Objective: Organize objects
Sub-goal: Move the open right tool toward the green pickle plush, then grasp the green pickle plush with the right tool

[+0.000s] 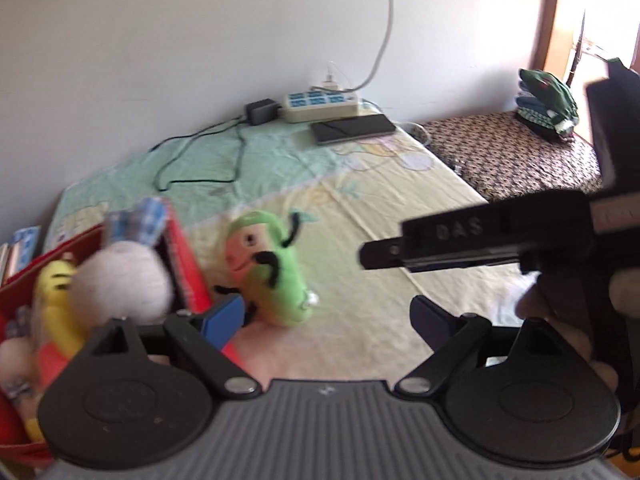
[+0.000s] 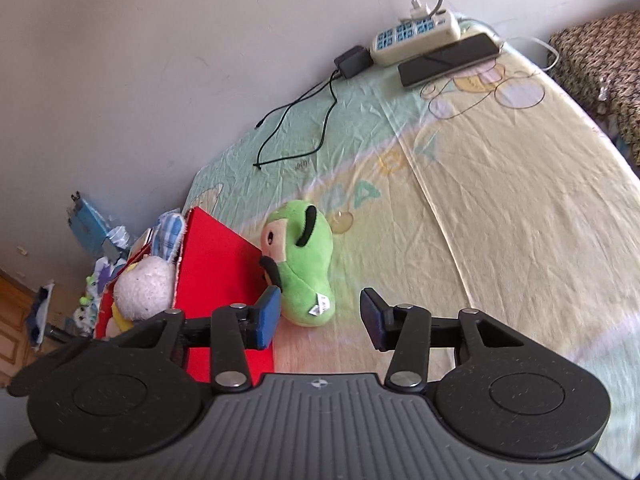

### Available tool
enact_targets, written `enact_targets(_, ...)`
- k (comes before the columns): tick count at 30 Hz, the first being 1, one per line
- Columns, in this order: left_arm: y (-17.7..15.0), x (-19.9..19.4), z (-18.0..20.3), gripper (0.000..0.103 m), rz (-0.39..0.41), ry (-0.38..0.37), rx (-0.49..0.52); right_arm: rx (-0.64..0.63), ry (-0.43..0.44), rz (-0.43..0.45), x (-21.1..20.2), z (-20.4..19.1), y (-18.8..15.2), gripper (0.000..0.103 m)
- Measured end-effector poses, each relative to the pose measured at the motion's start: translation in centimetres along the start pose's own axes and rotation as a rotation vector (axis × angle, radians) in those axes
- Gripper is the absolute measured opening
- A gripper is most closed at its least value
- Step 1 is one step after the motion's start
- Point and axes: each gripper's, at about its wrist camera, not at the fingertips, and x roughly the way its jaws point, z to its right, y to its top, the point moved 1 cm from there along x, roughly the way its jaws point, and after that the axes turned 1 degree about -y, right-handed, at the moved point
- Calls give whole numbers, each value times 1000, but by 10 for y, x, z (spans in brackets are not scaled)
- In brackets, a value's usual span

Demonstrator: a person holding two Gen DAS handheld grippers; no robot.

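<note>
The green plush toy lies on the bed, right beside the red box wall. The left hand-held gripper is open and holds nothing. The right hand-held gripper is open too, just near the toy. Lots of bare sheet lies to the right.

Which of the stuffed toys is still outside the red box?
The green plush, lying on the bedsheet against the red box. The white plush and yellow plush already sit inside it.
</note>
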Motion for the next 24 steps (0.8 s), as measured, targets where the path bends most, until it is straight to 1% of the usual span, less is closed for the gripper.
enact_targets(3, -2, 19, 9, 92, -10, 28, 11, -37, 23, -27, 9, 8, 9, 48)
enact_targets(6, -6, 43, 13, 92, -49, 63, 16, -55, 59, -80, 23, 16, 18, 48)
enact_targets(10, -8, 70, 15, 93, -76, 122, 17, -70, 94, -145, 43, 22, 29, 48)
enact_targets(14, -8, 91, 12, 94, -92, 175, 4, -54, 143, -222, 66, 23, 39, 48)
enact_targets(18, -6, 107, 9, 95, -96, 199, -10, -58, 182, -270, 84, 19, 49, 49)
enact_targets(22, -3, 122, 4, 95, -102, 234, -21, -28, 245, -313, 102, 16, 60, 50)
enact_targets(24, -3, 129, -1, 94, -118, 251, -33, -13, 255, -334, 113, 15, 64, 50)
